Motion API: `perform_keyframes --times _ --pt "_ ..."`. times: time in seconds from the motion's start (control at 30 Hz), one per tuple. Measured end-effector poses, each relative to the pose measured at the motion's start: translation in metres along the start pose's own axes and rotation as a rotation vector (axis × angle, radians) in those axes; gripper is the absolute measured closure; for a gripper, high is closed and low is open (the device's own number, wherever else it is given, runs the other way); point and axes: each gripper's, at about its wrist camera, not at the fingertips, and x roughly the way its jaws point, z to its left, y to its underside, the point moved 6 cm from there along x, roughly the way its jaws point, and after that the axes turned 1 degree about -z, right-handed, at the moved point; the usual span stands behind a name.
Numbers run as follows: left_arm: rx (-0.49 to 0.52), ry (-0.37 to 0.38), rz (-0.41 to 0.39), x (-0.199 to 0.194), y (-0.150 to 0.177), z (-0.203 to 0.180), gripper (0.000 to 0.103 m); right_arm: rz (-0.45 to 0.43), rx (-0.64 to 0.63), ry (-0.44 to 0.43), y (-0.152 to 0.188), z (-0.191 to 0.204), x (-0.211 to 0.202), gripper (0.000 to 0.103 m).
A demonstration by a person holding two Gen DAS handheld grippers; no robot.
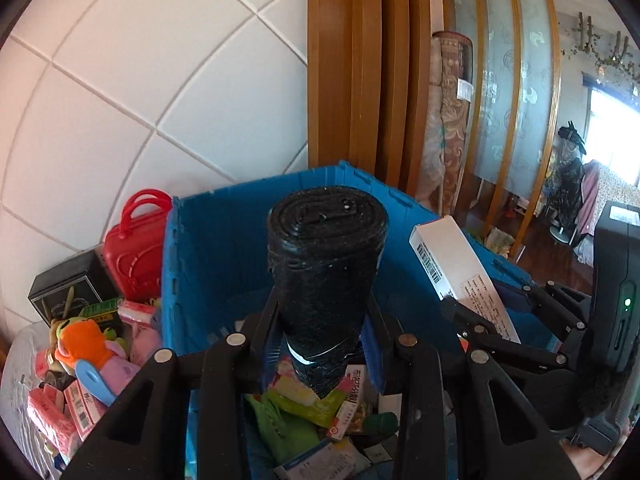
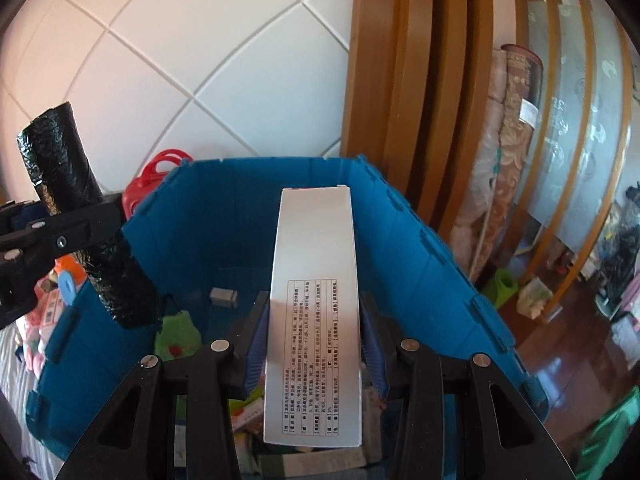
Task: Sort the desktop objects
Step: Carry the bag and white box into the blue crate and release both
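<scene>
So both hands are loaded right now. The left gripper is clamped on a black roll, looks like rolled-up bin bags, pinched near its lower end so most of the roll sticks out past the pads. The right gripper has a long white box with small printed text on it, jaws closed narrow on its two long sides, the box poking forward over the crate

Landmark here is the blue crate. Both things hang above it, the roll over the crate's left side, the white box more over the middle. Down in the crate there's already stuff: a green pouch, a small grey block near the far wall, and a jumble of packets at the near end. Left of the crate, outside it, is a heap of not-yet-sorted things: a red toy case, a black box, an orange plush, pink tissue packs

My read is this is the carry-and-drop step, two items picked and brought over the crate, neither let go yet

Next move, I'd guess, is lowering each one inside the walls and opening the jaws. The roll is held off-centre so it may tip as it's released, better to get it low first. The box is long, so it wants laying flat along the crate floor and not dropped on end onto the clutter
</scene>
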Motion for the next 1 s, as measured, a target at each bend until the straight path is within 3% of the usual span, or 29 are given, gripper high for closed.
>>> perform_keyframes --times 0.03,0.27,0.53,0.6,0.67,0.8,0.83,0.9,0.97,1.0 --pt "-0.002 0.008 0.03 0.009 0.006 -0.005 0.068 0.009 0.001 0.002 -0.024 -0.026 -0.029 0.062" --pt "-0.007 0.007 0.171 0.047 0.037 -0.024 0.068 0.057 -0.018 0.005 -0.05 -0.071 -0.021 0.061" --pt "-0.015 0.007 0.252 0.061 0.054 -0.029 0.067 0.079 -0.059 0.015 -0.067 -0.069 -0.025 0.061" --pt "-0.008 -0.013 0.253 0.061 0.055 -0.029 0.06 0.083 -0.063 0.018 -0.067 -0.064 -0.029 0.061" --pt "-0.002 -0.021 0.254 0.06 0.058 -0.028 0.043 0.089 -0.062 0.016 -0.066 -0.063 -0.029 0.061" --pt "-0.007 -0.013 0.238 0.054 0.06 -0.025 0.032 0.106 -0.057 0.015 -0.062 -0.07 -0.033 0.06" --pt "-0.007 -0.012 0.234 0.052 0.061 -0.024 0.032 0.105 -0.055 0.016 -0.061 -0.071 -0.035 0.058" --pt "-0.016 -0.004 0.224 0.048 0.062 -0.022 0.032 0.102 -0.048 0.016 -0.06 -0.073 -0.039 0.045" --pt "-0.024 -0.006 0.211 0.04 0.063 -0.018 0.032 0.092 -0.04 0.013 -0.06 -0.075 -0.045 0.016" --pt "-0.026 -0.009 0.199 0.036 0.062 -0.016 0.032 0.086 -0.04 0.012 -0.059 -0.075 -0.049 0.011"
